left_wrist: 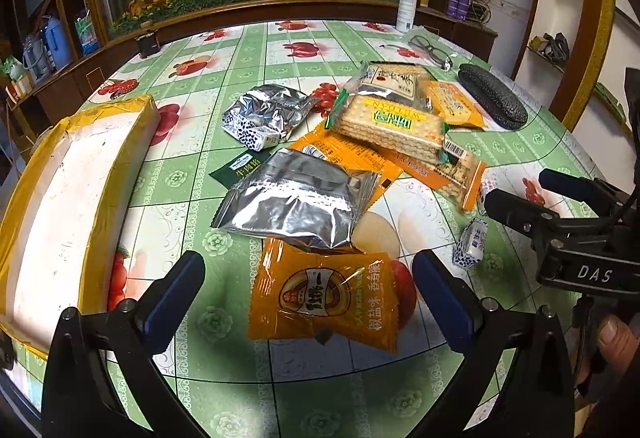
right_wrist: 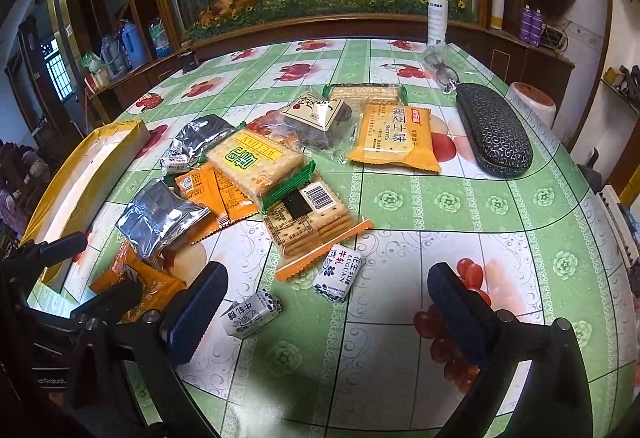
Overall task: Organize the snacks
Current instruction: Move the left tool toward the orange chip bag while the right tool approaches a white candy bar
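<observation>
Green-and-white checked tablecloth [right_wrist: 440, 206], printed with red fruit and pale green rosettes; white box [left_wrist: 68, 198] edged in yellow tape; crinkled silver foil packet [left_wrist: 296, 206]; orange snack packet [left_wrist: 324, 298] with a brown-and-white round emblem and white lettering; clear cracker pack [right_wrist: 256, 162] with pale biscuits, a yellow label and green ends; yellow-orange biscuit packet [right_wrist: 394, 140] with white characters; two white candies [right_wrist: 334, 274] speckled with dark blue; black glasses case [right_wrist: 494, 130] patterned in silver swirls; white spray bottle [right_wrist: 437, 16]; black grippers with dark blue finger pads [left_wrist: 172, 302].
</observation>
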Demonstrator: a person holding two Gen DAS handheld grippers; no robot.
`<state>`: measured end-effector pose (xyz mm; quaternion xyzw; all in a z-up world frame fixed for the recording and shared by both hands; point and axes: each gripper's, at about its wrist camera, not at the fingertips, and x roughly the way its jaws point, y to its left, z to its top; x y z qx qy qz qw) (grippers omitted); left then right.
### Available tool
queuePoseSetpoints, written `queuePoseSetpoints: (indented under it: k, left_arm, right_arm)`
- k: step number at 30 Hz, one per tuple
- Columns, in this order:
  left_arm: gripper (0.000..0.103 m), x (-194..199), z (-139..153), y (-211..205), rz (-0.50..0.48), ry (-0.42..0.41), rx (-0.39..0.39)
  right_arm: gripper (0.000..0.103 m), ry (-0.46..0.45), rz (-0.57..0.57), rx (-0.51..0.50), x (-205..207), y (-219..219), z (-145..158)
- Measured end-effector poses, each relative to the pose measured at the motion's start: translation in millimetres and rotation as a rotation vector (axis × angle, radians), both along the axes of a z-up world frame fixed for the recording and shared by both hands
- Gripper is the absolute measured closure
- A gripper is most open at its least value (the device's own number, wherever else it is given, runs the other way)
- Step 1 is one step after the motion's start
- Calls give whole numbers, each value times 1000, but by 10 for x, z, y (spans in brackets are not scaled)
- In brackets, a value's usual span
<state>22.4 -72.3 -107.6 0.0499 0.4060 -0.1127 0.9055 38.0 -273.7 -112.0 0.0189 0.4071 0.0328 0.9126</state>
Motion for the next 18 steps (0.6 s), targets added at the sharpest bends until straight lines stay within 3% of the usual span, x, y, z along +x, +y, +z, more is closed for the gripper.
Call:
queuePoseSetpoints:
  k: [8, 18]
  left_arm:
    - [0, -27, 166, 116, 31, -57, -81]
    - [0, -42, 178, 108, 36, -54, -78]
  right_arm:
    - [2, -101, -66, -243, -103, 227, 199]
    - [2, -111, -67, -267, -118, 251, 245]
